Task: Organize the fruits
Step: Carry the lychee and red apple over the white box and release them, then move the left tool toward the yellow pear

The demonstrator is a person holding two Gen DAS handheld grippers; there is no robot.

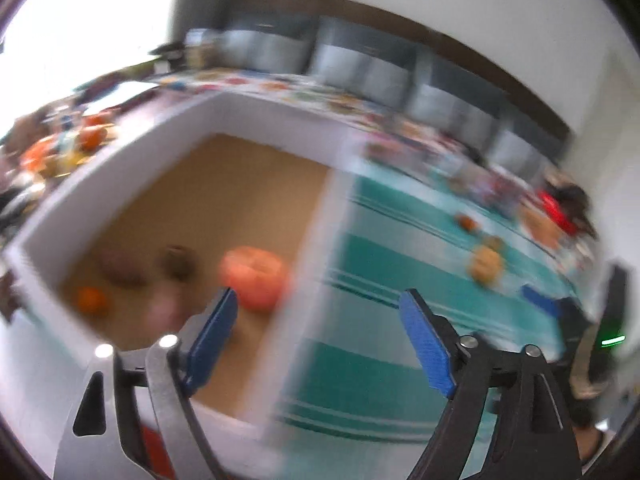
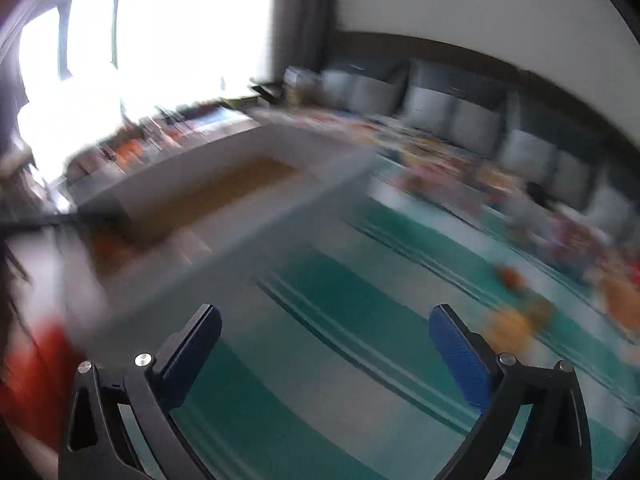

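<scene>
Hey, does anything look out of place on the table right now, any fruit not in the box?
Yes. A few orange fruits lie loose on the teal striped cloth, outside the white box that holds the others, such as a large orange one. Both views are blurred; no spill or damage shows.

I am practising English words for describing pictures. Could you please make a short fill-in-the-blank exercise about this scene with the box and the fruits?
1. The big orange fruit lies inside the white ____.
2. The left gripper is ____, with nothing between its fingers.
3. The cloth under the right gripper has white and ____ stripes.
4. The floor of the box is ____ in colour.

Missing words: box; open; green; brown
</scene>
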